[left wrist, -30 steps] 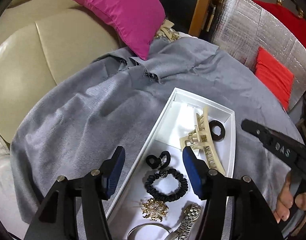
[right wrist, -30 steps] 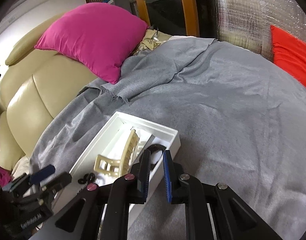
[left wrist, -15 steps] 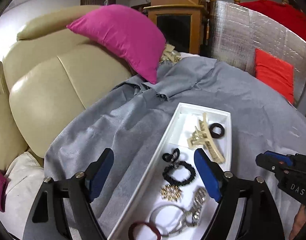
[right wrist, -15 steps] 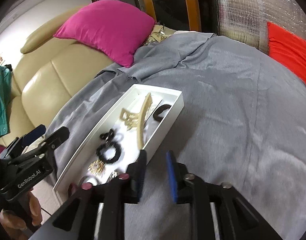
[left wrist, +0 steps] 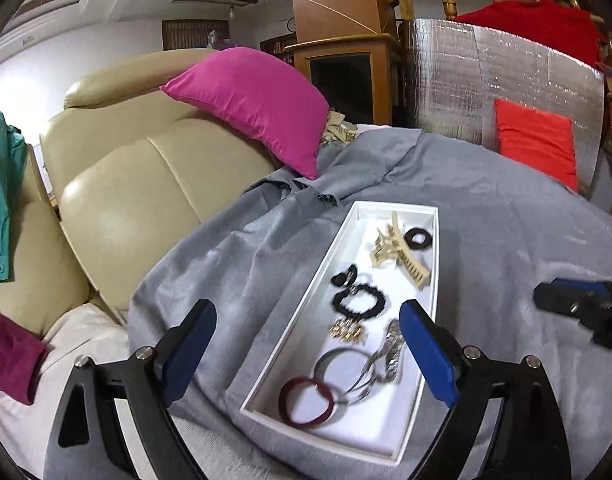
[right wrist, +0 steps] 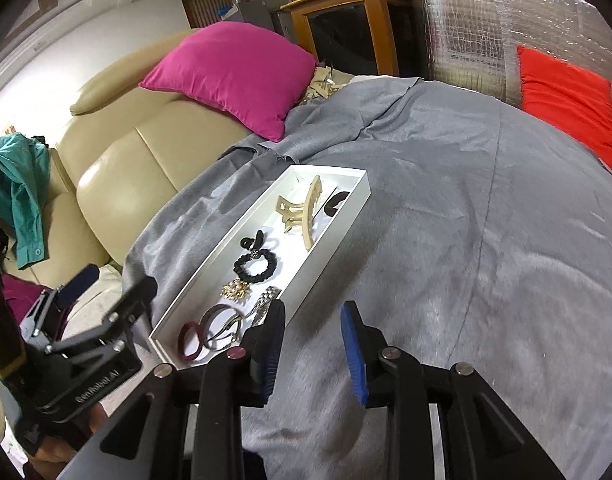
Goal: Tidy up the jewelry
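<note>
Both grippers have pulled back and up since a second ago: the white tray filled the left wrist view then, and now lies whole ahead of it; the right fingers, nearly pressed together then, have parted.

Nearest, left gripper (left wrist: 308,344): fingers spread wide, holding nothing, hovering over the near end of the white tray (left wrist: 338,240). Right gripper (right wrist: 312,344): fingers apart, empty, over bare grey cloth (right wrist: 466,220) just right of the tray's near corner.

Tray contents, near to far:
- maroon bangle (left wrist: 306,400), overlapping a silver bangle (left wrist: 346,372)
- metal watch (left wrist: 390,352) by the right wall
- gold brooch (left wrist: 347,330)
- black scrunchie (left wrist: 360,300) and a small black tie (left wrist: 344,278) touching it
- cream claw clip (left wrist: 398,250), then a dark hair ring (left wrist: 420,237) at the far end

Everything visible already sits inside the tray (no loose piece seen on the cloth), so the task looks near done or done.

Key relation: the tray's long axis runs away from both grippers, slightly right in the left view. The left gripper is directly in line with it and nearer the bangles; the right stands off to the side, so any further tidying favours the left.

Beyond: beige sofa (left wrist: 146,184), pink cushion (left wrist: 258,100).
</note>
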{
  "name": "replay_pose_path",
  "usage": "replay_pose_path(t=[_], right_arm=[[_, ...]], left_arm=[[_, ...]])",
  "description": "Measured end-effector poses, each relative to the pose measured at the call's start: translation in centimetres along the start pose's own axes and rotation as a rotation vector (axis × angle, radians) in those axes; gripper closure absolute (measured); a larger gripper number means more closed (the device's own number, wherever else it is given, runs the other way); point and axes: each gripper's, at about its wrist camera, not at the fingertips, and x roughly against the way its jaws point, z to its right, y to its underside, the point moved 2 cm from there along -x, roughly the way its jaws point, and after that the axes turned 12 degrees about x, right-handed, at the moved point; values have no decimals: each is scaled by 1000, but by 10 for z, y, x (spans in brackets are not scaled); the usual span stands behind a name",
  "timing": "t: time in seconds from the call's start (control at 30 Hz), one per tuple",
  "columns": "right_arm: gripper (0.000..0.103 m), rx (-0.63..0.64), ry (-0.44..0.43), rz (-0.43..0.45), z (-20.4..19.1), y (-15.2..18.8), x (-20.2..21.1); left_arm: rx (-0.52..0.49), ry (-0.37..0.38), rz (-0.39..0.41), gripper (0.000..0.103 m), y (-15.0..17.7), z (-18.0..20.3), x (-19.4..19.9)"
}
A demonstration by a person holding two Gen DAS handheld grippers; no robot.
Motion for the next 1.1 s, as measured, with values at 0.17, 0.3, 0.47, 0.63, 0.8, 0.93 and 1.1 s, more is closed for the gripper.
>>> replay_pose_path(t=[0.17,0.3,0.47,0.63,0.8,0.93,1.1], right_arm=[[70,-8,-6,5,-4,7,10],[70,-8,-15,2,-9,8,16],[70,-11,-16,9,-18,9,32],[70,11,0,7,-32,14,56],[48,49,32,46,-51,21,89],[43,80,68,100,-65,25,121],[43,67,80,156,-71,28,161]], left_arm=[[5,-20,-15,10,10,-10,4],[11,-26,-25,10,16,-16,14],[15,-61,-31,10,21,-20,34],[16,-184,-34,10,16,-27,57],[30,-188,59,10,-2,-34,103],[40,-176,120,10,-18,-34,141],[57,-174,161,10,-32,-31,182]])
